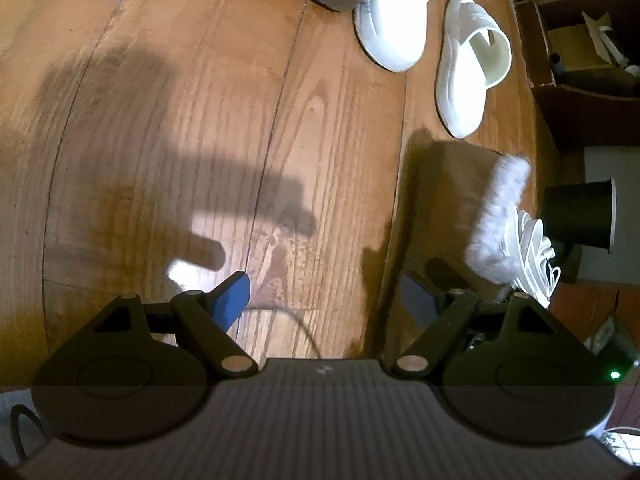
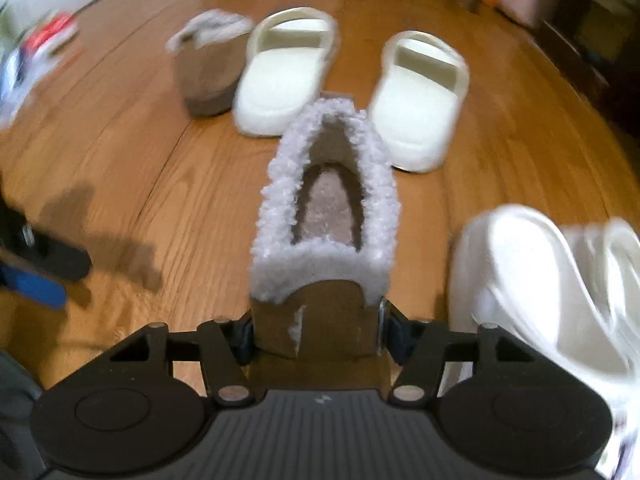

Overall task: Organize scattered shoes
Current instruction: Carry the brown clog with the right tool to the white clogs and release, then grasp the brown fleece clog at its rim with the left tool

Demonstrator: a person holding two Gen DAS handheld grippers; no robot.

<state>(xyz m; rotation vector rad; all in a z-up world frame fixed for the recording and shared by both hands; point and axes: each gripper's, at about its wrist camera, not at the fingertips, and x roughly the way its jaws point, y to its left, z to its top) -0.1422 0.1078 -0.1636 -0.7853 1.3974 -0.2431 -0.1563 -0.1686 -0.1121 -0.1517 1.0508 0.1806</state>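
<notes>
Fleece-lined slipper point(image 2: 326, 216) between right tool point(image 2: 316, 332) pads

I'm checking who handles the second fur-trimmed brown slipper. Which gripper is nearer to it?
Right. The right gripper has the fur-trimmed brown slipper by its heel between its fingers. The left gripper hangs open over bare floor, the slipper off to its right.

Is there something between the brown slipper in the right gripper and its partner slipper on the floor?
Nothing visible blocks it. The held brown slipper faces bare floor up to its partner, beside the cream slides.
</notes>
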